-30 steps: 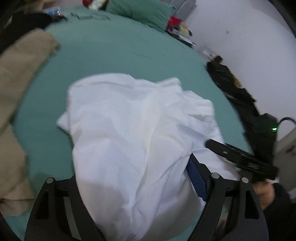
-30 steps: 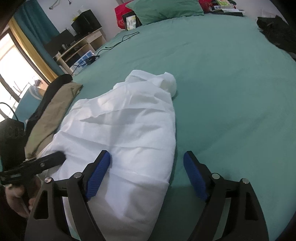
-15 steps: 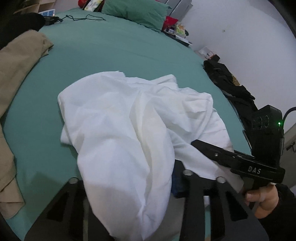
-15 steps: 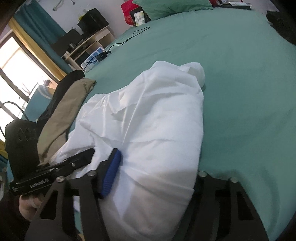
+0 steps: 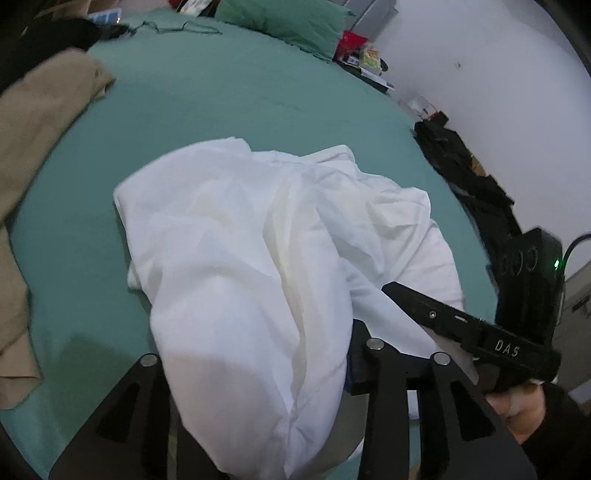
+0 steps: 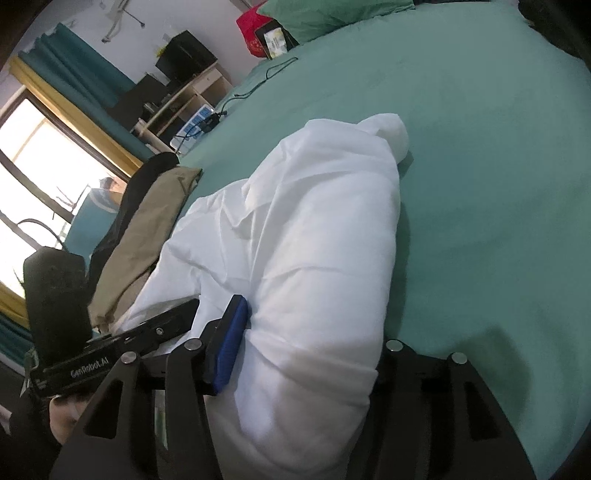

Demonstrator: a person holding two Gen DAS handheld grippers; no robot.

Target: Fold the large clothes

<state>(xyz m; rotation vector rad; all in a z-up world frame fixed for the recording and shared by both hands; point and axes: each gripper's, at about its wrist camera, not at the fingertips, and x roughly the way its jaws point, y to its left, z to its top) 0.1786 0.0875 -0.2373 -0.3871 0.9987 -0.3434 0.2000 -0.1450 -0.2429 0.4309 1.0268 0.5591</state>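
Note:
A large white garment (image 5: pixel 258 240) lies crumpled on the green bed sheet (image 5: pixel 221 92), its near edge gathered up toward both cameras. My left gripper (image 5: pixel 255 350) has a thick bunch of this cloth between its pads. Its jaws are opening slightly but still press on the fabric, and the cloth hides the left finger. In the right wrist view the white garment (image 6: pixel 314 229) rises in a hump. My right gripper (image 6: pixel 310 343) is shut on its near edge, blue pad against the cloth. The two grippers sit side by side, one of the right gripper's fingers (image 5: pixel 424 310) showing on the right.
A tan garment (image 5: pixel 37 129) lies along the bed's left side beside dark clothing. Black clothes (image 5: pixel 472 177) are heaped on the floor by the white wall. A green pillow (image 5: pixel 288 18) and a cable (image 6: pixel 258 81) lie at the far end. A window and shelves stand at left (image 6: pixel 44 155).
Both grippers went from wide open over the garment's near edge to shut on it. The cloth is now bunched and raised between the jaws.

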